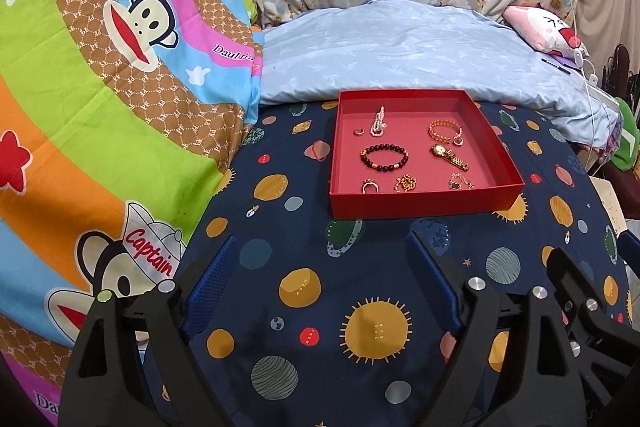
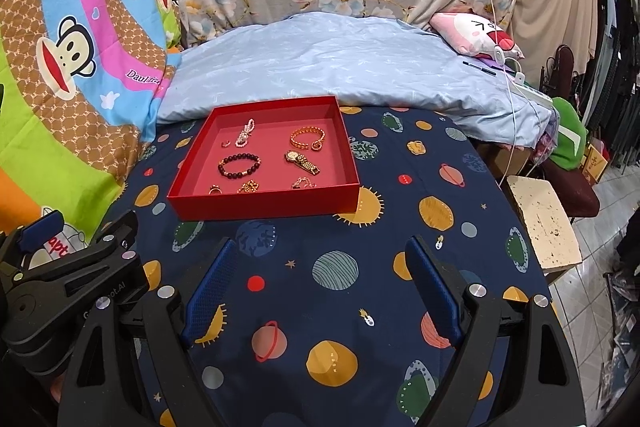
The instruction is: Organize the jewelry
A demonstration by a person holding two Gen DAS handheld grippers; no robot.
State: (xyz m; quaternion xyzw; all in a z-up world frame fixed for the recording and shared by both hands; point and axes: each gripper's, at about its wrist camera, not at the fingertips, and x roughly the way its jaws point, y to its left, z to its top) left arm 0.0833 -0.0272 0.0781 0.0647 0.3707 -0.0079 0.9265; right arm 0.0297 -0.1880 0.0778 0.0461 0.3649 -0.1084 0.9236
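Note:
A shallow red tray [image 1: 424,205] [image 2: 264,205] sits on a navy planet-print cloth. Inside lie a dark bead bracelet [image 1: 384,155] [image 2: 239,165], a gold watch [image 1: 449,155] [image 2: 302,161], a gold chain bracelet [image 1: 445,131] [image 2: 307,139], a pearl strand [image 1: 378,123] [image 2: 245,134], a small ring [image 1: 358,132] and several small gold pieces along the front wall. My left gripper [image 1: 320,247] is open and empty, short of the tray. My right gripper [image 2: 320,249] is open and empty, near and right of the tray. The left gripper's body also shows in the right wrist view [image 2: 72,267].
A bright cartoon-monkey quilt [image 1: 100,87] rises at the left. A light blue pillow [image 1: 400,55] lies behind the tray, a pink plush [image 2: 476,35] and white cables at the back right. The bed edge drops at the right, by a white stool [image 2: 544,227].

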